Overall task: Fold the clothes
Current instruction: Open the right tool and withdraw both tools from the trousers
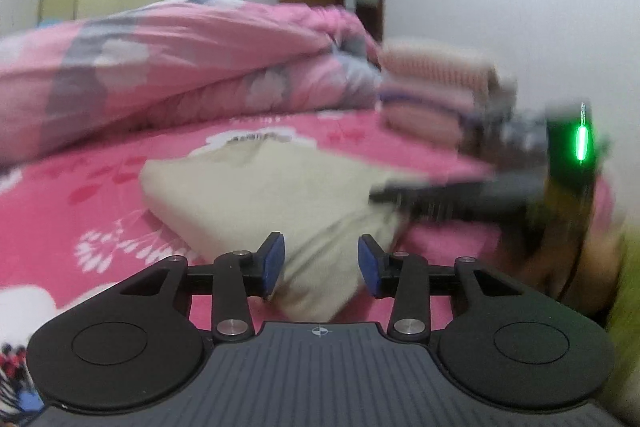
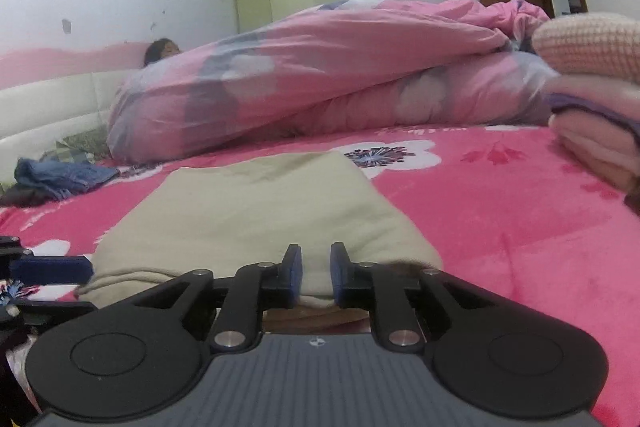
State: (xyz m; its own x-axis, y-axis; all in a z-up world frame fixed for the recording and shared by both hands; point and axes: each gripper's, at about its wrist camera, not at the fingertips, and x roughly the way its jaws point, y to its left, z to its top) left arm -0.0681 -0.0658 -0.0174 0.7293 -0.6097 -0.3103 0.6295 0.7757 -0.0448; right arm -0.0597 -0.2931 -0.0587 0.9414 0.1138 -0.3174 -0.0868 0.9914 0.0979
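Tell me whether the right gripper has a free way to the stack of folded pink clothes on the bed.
Probably yes. The right gripper sits open at the near edge of the beige folded garment, and only bare pink bedsheet lies between it and the stack of folded pink clothes.

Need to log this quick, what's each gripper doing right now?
Left gripper: jaws open, beige folded garment just ahead, not gripped.
Right gripper: jaws slightly open around the garment's near edge.

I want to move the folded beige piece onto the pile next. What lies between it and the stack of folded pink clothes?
Nothing visible. From the right wrist view, only bare pink floral bedsheet lies between the beige garment and the pink stack on the right. The bunched quilt sits behind, off that path.
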